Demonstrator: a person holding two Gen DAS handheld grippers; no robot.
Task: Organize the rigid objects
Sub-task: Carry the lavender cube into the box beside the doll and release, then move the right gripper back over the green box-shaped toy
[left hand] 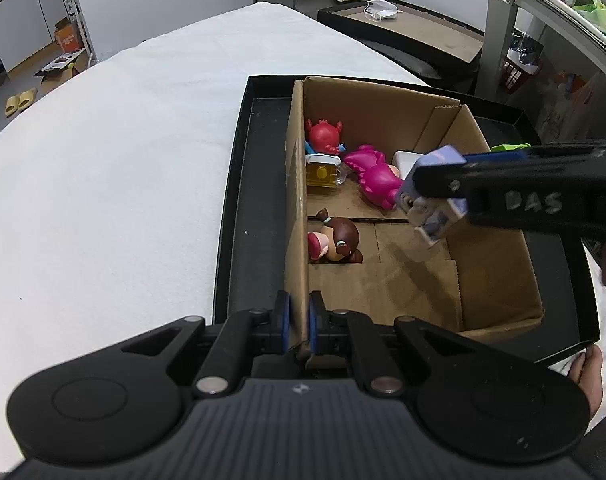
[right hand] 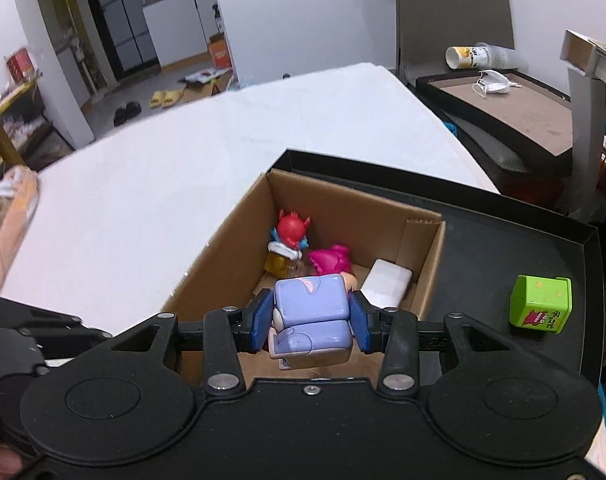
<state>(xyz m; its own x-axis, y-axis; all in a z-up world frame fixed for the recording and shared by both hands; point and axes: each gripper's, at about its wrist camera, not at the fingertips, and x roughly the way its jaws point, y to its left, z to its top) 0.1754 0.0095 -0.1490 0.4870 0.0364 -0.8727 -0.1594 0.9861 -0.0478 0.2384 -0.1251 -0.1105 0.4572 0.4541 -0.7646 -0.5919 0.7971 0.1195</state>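
Observation:
An open cardboard box (left hand: 499,256) (right hand: 223,276) stands in a black tray (left hand: 243,208) (right hand: 503,256). My left gripper (left hand: 299,324) is shut on the box's left wall near its front corner. My right gripper (right hand: 311,318) (left hand: 431,196) is shut on a lilac block-shaped toy figure (right hand: 313,312) (left hand: 435,184), held above the inside of the box. In the box lie a red horned figure (left hand: 323,132) (right hand: 293,228), a yellow mug toy (left hand: 323,170) (right hand: 277,264), a magenta figure (left hand: 375,176) (right hand: 331,262), a brown-haired doll (left hand: 337,242) and a white block (right hand: 387,284) (left hand: 407,160).
A green cube toy (right hand: 541,304) (left hand: 509,147) sits in the tray to the right of the box. The tray rests on a white table (left hand: 123,160) (right hand: 163,168). A person's fingers (left hand: 587,376) touch the tray's near right corner. Beyond, a dark side table (right hand: 515,108) holds a face mask and a cup.

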